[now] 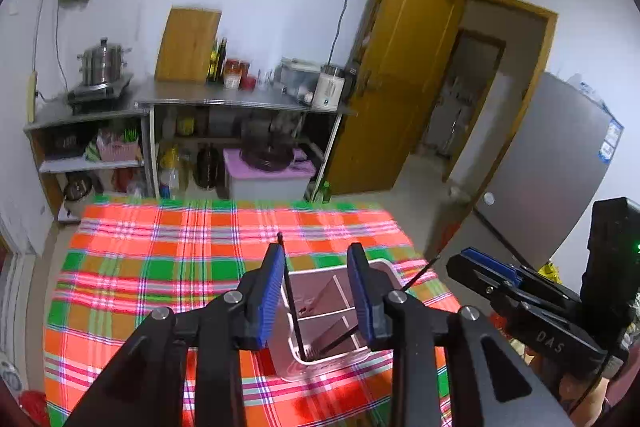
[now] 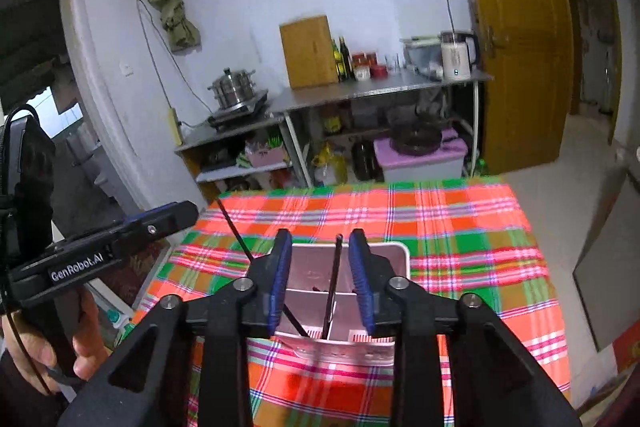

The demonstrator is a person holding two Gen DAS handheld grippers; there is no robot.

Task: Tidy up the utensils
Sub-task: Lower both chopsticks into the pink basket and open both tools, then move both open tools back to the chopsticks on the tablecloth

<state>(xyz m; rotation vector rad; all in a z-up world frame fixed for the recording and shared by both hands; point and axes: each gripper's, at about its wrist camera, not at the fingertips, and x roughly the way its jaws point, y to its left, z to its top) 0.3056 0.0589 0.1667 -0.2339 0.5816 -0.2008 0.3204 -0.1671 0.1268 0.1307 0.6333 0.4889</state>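
A white divided utensil holder point(image 1: 382, 262) point(image 2: 402, 251) stands on the plaid tablecloth, near its front edge. Two thin black chopsticks stand in it. One chopstick point(image 1: 290, 291) rises beside the left pad of my left gripper point(image 1: 316, 249); the jaws stand apart and the other pad is well clear of it. The second chopstick point(image 2: 334, 279) stands free between the parted pads of my right gripper point(image 2: 320, 235). Each view shows the other chopstick leaning outward point(image 1: 420, 273) point(image 2: 236, 231), close to the other gripper point(image 1: 468, 265) point(image 2: 172, 217). A hand point(image 2: 84, 343) holds the left gripper.
The plaid-covered table point(image 1: 160, 267) stretches ahead to its far edge. Beyond it are metal shelves point(image 1: 240, 103) with a steamer pot, bottles, jars and a kettle. A yellow door point(image 1: 408, 67) hangs ajar at the right, and a grey fridge point(image 1: 552, 163) stands nearer.
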